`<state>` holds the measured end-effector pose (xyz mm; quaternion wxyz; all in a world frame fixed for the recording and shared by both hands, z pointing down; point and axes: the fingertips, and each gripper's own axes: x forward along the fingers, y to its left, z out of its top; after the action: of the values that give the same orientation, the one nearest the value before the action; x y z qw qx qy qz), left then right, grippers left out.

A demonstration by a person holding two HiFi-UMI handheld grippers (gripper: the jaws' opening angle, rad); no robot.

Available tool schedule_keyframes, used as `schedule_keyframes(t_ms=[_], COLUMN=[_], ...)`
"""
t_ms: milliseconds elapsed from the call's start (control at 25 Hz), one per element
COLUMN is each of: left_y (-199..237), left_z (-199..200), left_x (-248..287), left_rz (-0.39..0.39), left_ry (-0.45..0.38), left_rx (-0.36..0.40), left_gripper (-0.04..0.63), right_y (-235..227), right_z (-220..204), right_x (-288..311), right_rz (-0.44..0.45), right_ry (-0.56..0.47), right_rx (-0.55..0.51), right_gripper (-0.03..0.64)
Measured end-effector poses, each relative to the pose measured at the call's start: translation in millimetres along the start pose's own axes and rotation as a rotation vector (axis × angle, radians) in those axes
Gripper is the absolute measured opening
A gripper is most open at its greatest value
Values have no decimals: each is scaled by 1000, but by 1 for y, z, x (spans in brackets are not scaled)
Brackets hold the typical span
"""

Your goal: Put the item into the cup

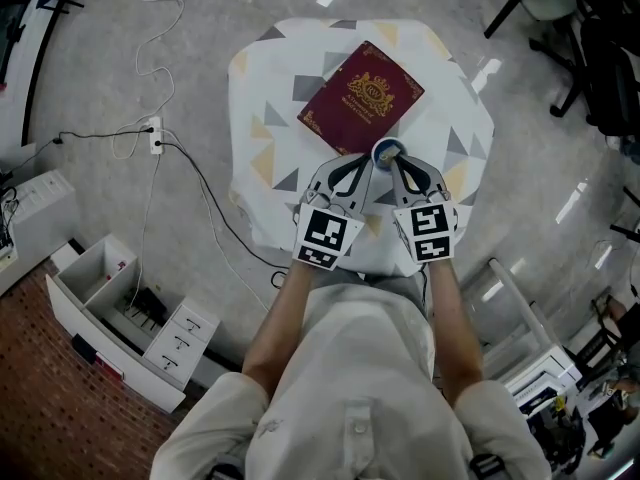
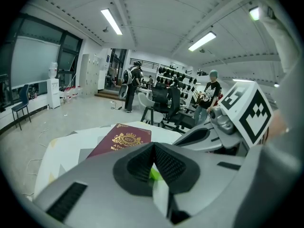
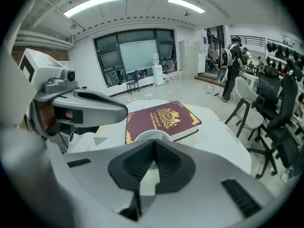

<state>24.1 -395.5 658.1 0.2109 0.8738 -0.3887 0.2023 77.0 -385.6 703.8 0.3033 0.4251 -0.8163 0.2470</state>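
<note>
A small table [image 1: 268, 118] under a white cloth printed with grey and yellow triangles carries a maroon book [image 1: 362, 98] with a gold crest, lying flat and turned at an angle. Just off the book's corner nearest the person stands a small white cup [image 1: 388, 151], upright, its mouth open to the ceiling.

Around the book's table runs a grey polished floor. To the person's left of the book, a white power strip [image 1: 155, 136] lies with thin cables trailing from it. Nearer the person on that side sits a white drawer unit [image 1: 130, 318]. Beyond the book and to the right stand dark chairs [image 1: 590, 58]. The gripper views show a wide hall past the book with strip lights overhead, tall windows, lockers, weight racks and a few people standing far off.

Both grippers sit on the near side of the book, side by side, their noses converging on the cup. The left gripper [image 2: 153, 163] has its jaws drawn together on a small bright green item [image 2: 153, 174], of which only a sliver shows between the ribbed pads; the item sits just short of the cup, on the person's side of the book. The right gripper [image 3: 153, 148] is likewise closed, its tips at the cup's near rim and seemingly pinching the thin wall, with the far rim arching just above them against the book's cover.
</note>
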Motion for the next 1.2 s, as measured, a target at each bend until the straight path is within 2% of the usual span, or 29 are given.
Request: schedule_keyframes(t_ms=[880,1200], left_y=[1,2], left_z=[0,1], left_x=[0,-3], left_rz=[-15,-17], left_ry=[-2,-8], left_rx=[4,6], left_gripper=[12,12], right_y=[0,1], right_z=[-15,-15], right_x=[18,20], right_rz=[-31,-42], right_ry=[115,127], right_rx=[-20,-22], right_gripper=[6,7])
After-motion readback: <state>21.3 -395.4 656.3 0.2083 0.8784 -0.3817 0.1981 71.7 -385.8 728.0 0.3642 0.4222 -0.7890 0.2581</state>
